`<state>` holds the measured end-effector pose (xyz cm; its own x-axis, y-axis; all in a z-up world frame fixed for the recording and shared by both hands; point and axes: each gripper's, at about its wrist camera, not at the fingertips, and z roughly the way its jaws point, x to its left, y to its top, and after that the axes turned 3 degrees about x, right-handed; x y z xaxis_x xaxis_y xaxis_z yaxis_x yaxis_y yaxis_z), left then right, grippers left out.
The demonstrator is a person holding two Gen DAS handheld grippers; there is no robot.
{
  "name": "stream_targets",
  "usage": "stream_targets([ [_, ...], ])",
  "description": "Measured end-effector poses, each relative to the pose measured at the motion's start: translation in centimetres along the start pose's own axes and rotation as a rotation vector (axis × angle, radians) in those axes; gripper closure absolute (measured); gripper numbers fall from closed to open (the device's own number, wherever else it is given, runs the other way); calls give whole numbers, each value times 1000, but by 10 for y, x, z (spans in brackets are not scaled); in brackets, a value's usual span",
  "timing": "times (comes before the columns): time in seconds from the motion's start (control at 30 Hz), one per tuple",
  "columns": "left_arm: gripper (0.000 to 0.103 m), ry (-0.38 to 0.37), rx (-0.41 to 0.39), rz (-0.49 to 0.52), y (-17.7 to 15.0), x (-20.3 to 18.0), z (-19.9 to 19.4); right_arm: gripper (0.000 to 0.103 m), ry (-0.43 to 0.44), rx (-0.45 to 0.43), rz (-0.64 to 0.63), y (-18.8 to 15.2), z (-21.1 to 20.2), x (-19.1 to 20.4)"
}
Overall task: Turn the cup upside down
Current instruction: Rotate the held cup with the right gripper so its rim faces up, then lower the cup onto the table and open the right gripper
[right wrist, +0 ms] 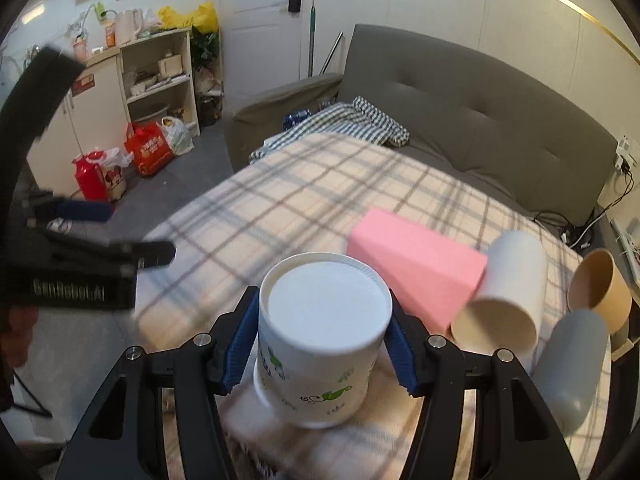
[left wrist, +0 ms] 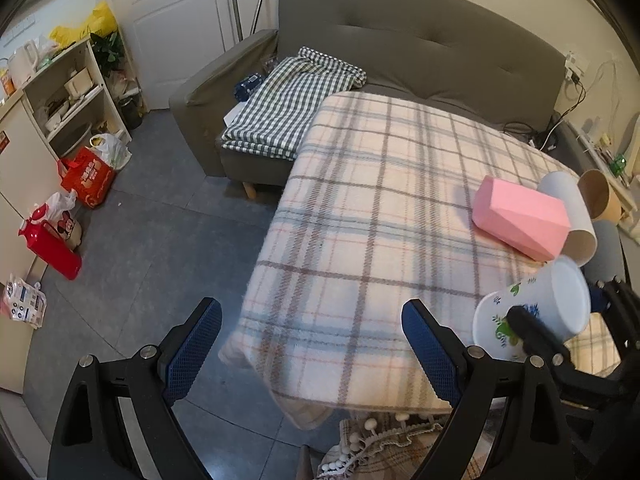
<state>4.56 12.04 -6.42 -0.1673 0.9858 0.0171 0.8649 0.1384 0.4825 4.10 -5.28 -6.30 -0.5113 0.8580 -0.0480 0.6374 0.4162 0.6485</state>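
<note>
Paper cup (right wrist: 320,336) pinched between the right gripper (right wrist: 322,340) fingers at lower centre, base turned upward, left gripper (left wrist: 312,344) spread wide, nothing held.

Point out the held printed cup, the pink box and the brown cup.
Printed cup (right wrist: 324,312): right wrist view, its white base.
Pink box (right wrist: 416,268): right wrist view, top face.
Brown cup (right wrist: 592,284): right wrist view, inside its mouth.

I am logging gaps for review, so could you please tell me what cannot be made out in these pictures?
- Printed cup rim and table contact: right wrist view, hidden by its own body and the right tool.
- Grey cup mouth: turned away.
- Left tool: blurred there.
</note>
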Motion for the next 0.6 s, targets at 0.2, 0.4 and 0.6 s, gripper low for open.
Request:
stream_targets([
  [0.2,9,-6,-15,-2,-8,-4,-16,44,2,22,23,-3,-6,-1],
  [0.4,9,2,-36,6,-16,-8,-34,36,36,49,53,0,-9,-2],
  [0.6,9,2,-88,-8,-18,-11,-63,8,23,-43,68,5,-42,-1],
])
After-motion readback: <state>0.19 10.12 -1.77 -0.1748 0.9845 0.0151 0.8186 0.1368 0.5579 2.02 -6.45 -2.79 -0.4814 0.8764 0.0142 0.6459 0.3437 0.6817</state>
